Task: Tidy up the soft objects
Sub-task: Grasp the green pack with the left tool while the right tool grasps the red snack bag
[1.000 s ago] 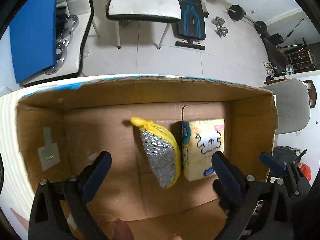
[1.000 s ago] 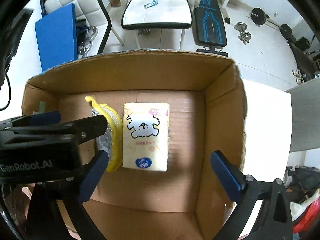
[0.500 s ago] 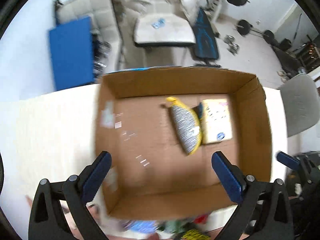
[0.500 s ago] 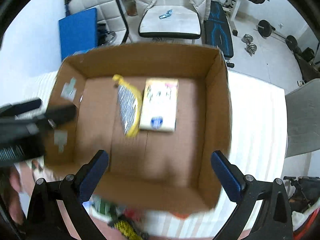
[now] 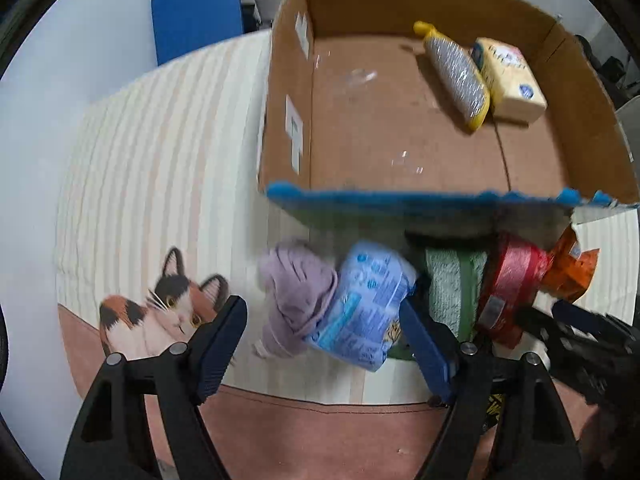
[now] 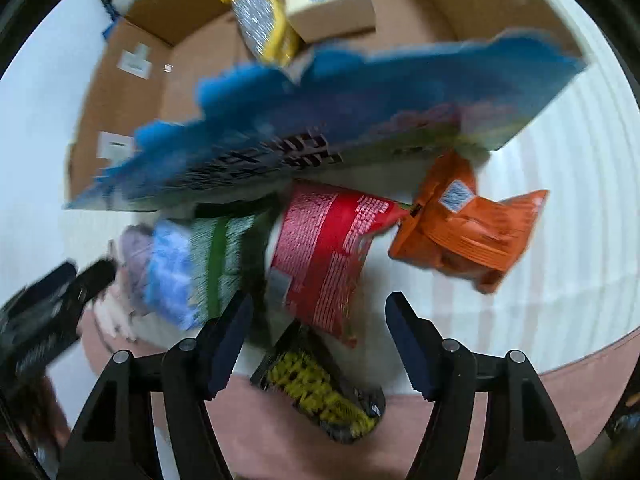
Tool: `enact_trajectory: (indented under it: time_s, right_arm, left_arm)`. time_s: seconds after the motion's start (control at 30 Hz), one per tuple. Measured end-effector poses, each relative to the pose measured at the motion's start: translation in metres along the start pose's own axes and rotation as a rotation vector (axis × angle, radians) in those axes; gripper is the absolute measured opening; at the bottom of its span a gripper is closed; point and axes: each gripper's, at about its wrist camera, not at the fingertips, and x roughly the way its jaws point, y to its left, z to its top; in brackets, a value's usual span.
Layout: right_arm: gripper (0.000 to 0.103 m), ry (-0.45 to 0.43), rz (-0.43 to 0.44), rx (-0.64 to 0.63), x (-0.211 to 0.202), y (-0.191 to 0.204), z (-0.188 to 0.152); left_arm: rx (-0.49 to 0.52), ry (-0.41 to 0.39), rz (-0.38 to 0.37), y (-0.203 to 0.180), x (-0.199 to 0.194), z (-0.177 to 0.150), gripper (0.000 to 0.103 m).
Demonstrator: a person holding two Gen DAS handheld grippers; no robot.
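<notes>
The soft packs lie in a row below the box [image 5: 440, 140]: purple cloth [image 5: 294, 292], blue pack [image 5: 360, 304], green pack [image 5: 452, 280], red bag [image 6: 324, 256], orange bag [image 6: 464, 232]. Left gripper [image 5: 324, 344], jaws wide and empty, frames the cloth and blue pack; right gripper [image 6: 318, 340], equally wide, hangs over the red bag. Inside the box, upper right: scrubber [image 5: 456, 76] touching tissue pack [image 5: 508, 80]. Only the right view shows a yellow-black bag [image 6: 320, 396]; only the left shows the mat's cat [image 5: 160, 316]

Both wrist cameras look down from just above the near edge of the striped table [image 5: 168, 152], the left from the left end, the right closer in and further right, sharing the cardboard box [image 5: 404, 136] and the packets at its near wall
</notes>
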Motion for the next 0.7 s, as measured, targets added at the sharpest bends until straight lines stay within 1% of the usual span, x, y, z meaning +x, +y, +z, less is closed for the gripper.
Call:
enact_trajectory:
  time_s: [0.1,0.17,0.2,0.23,0.27,0.37,0.53,0.63,0.67,0.7]
  right_arm:
    - [0.071,0.007,-0.026,0.045,0.024,0.000,0.007]
    - [0.071,0.033,-0.019,0.061,0.039,0.002,0.008]
    - [0.067,0.038,-0.013,0.064,0.042,0.002,0.007]
    - [0.063,0.036,-0.010,0.057,0.043,0.002,0.005]
    - [0.057,0.033,-0.012,0.044,0.041,0.002,0.003]
    - [0.052,0.049,-0.059,0.000,0.034,-0.002,-0.006]
    - [0.050,0.103,-0.118,-0.033,0.023,-0.030,-0.032]
    - [0.050,0.133,-0.088,-0.008,0.020,-0.043,-0.044]
    - [0.051,0.129,-0.074,0.007,0.019,-0.046,-0.045]
    - [0.054,0.125,-0.067,0.019,0.018,-0.048,-0.045]
  left_arm:
    - [-0.026,0.032,-0.016,0.002,0.011,-0.001,0.078]
    - [-0.043,0.058,-0.043,0.004,0.014,-0.002,0.078]
    - [-0.045,0.065,-0.053,0.002,0.016,-0.004,0.078]
    - [-0.041,0.073,-0.061,-0.001,0.018,-0.006,0.078]
    - [-0.031,0.082,-0.070,-0.006,0.020,-0.006,0.078]
    - [-0.008,0.108,-0.112,-0.021,0.027,-0.007,0.078]
    - [0.041,0.168,-0.156,-0.054,0.049,-0.004,0.078]
    - [0.063,0.199,-0.152,-0.071,0.067,-0.002,0.076]
    - [0.066,0.201,-0.152,-0.075,0.071,-0.002,0.072]
    - [0.067,0.204,-0.152,-0.078,0.075,-0.001,0.051]
